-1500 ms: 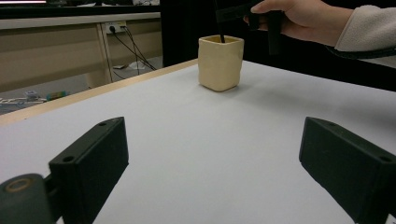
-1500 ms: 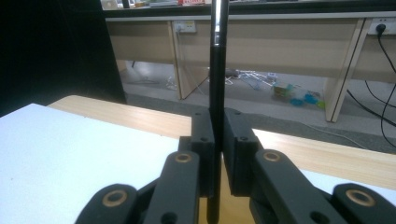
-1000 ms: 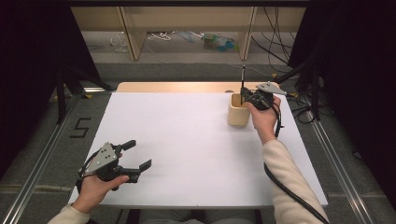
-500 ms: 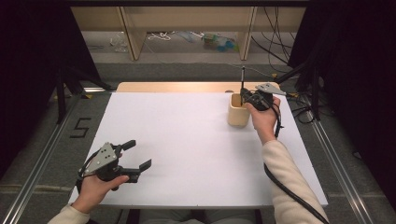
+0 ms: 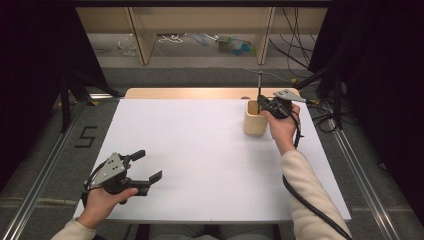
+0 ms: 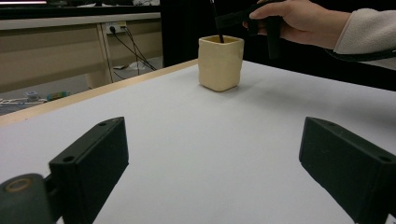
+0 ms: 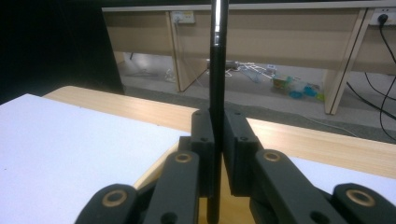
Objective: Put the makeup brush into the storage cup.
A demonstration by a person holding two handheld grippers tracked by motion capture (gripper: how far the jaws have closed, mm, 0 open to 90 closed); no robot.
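Standing upright in right claw [image 7: 217, 140], pen [image 7: 217, 70], over cup [image 5: 255, 118]

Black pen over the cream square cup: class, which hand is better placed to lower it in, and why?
Right. The right claw is shut on the thin black pen directly above the cream square cup; the left claw sits open at the near table edge.

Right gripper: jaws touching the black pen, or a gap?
Touching. In the right gripper view the right gripper has both jaws pressed flat against the upright black pen, no gap either side, above the beige cup.
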